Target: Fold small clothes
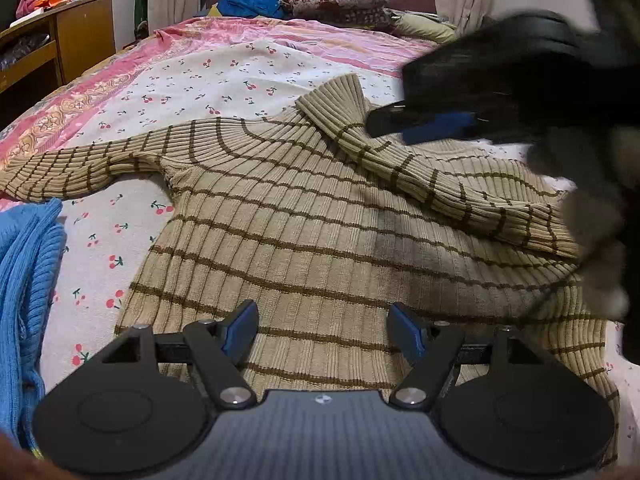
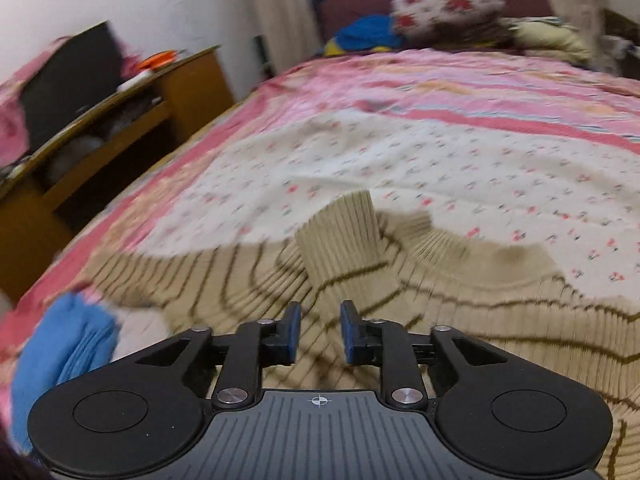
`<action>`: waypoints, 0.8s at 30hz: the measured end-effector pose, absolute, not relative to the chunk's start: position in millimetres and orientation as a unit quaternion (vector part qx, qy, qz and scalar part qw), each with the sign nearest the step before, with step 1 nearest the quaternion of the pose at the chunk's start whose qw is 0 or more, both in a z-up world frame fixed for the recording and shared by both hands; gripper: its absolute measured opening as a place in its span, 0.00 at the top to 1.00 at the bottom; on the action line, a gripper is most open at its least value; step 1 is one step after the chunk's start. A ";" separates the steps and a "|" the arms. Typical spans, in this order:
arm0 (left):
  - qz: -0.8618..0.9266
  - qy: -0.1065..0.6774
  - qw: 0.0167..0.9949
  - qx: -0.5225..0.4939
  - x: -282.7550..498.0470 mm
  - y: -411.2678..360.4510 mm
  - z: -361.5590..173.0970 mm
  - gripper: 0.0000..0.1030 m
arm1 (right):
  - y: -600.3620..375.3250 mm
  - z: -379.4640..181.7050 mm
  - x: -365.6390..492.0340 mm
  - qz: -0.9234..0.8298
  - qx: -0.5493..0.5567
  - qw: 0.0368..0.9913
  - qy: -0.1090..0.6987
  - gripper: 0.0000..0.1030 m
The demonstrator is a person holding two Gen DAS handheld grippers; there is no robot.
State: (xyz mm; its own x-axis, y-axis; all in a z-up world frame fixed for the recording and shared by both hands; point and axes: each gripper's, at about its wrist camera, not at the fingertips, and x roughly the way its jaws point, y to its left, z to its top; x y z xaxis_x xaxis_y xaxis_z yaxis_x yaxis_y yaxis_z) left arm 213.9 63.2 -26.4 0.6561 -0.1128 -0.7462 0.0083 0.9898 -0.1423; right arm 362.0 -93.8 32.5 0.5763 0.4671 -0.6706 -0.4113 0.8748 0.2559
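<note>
One sleeve [image 1: 460, 184] folded diagonally across beige striped sweater [image 1: 304, 240], cuff [image 1: 336, 100] near collar [image 2: 440, 240]; second sleeve [image 1: 80, 164] extended toward left edge of left-wrist view, over cherry-print sheet [image 1: 200, 76]. Sweater flat, centre of both views. Left gripper [image 1: 322, 332] at lower centre, jaws wide apart, nothing between, hovering above hem region. Right gripper [image 2: 320, 334] narrowly parted, empty, blurred, above folded sleeve; seen upper right of left-wrist view as dark blur. Risks, judged: folded sleeve dragged out of place by pads catching ribbed knit; unfolded sleeve snagging blue garment [image 1: 24, 280] just beside it at lower left; pinch taking both knit and sheet, lifting sheet; uneven fold from loose cuff sliding off torso
</note>
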 end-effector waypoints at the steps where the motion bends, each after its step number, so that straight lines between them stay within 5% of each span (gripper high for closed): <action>1: -0.033 0.413 0.908 -0.063 213.9 63.0 -26.4 0.25 | -102.6 35.4 356.7 0.246 0.040 0.890 0.382 0.69; 18: -0.024 0.408 0.911 -0.054 215.4 58.6 -28.9 0.23 | -212.2 -0.3 329.7 0.067 -0.014 0.912 0.405 0.75; 24: -0.002 0.394 0.916 -0.070 213.3 70.0 -23.9 0.23 | -169.1 29.9 318.9 0.093 -0.066 0.934 0.339 0.66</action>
